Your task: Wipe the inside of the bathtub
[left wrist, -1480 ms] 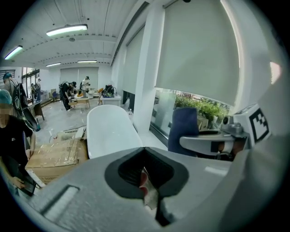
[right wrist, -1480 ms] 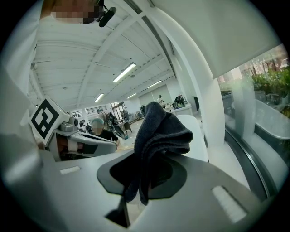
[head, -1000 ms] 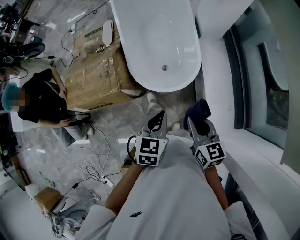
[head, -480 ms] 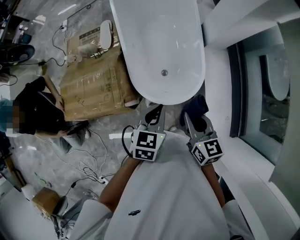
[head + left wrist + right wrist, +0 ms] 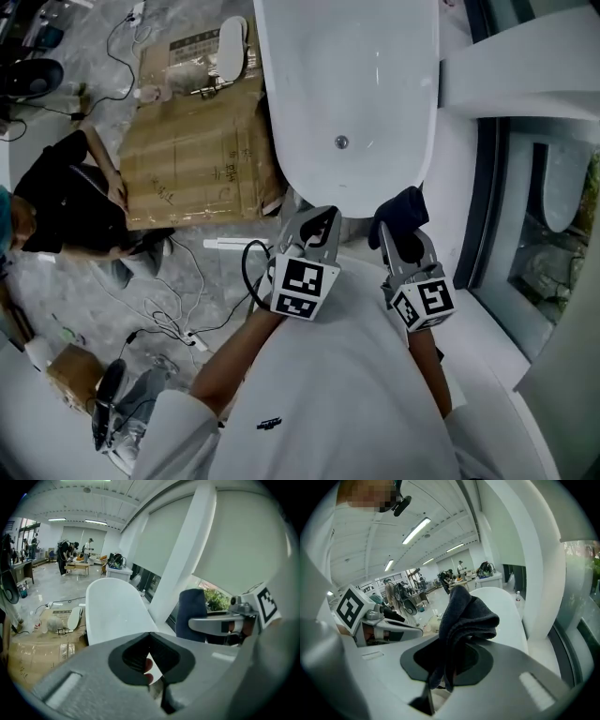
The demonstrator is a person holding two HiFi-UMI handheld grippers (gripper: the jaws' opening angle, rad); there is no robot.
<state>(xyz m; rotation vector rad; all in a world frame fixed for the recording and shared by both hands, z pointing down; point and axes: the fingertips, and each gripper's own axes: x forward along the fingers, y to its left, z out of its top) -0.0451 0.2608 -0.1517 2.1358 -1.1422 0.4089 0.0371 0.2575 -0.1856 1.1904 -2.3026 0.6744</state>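
Note:
The white bathtub [image 5: 281,141] lies ahead of me, its drain [image 5: 341,142] showing near the close end. My right gripper [image 5: 401,232] is shut on a dark blue cloth [image 5: 399,208], held just short of the tub's near rim. The folded cloth [image 5: 464,616] stands up out of the jaws in the right gripper view, with the bathtub [image 5: 501,602] behind it. My left gripper [image 5: 315,225] hangs beside it, shut with nothing in it. In the left gripper view the left gripper [image 5: 151,637] points at the bathtub [image 5: 115,611], and the cloth [image 5: 192,616] shows at the right.
Flattened cardboard [image 5: 192,150] lies on the floor left of the tub. A person in black [image 5: 66,197] crouches at its edge. Cables [image 5: 178,309] trail over the marble floor. A white ledge and window wall [image 5: 487,187] run along the tub's right side.
The tub's near end has come closer and shifted right in the head view. Both grippers keep the same pose side by side, the cloth still in the right one.

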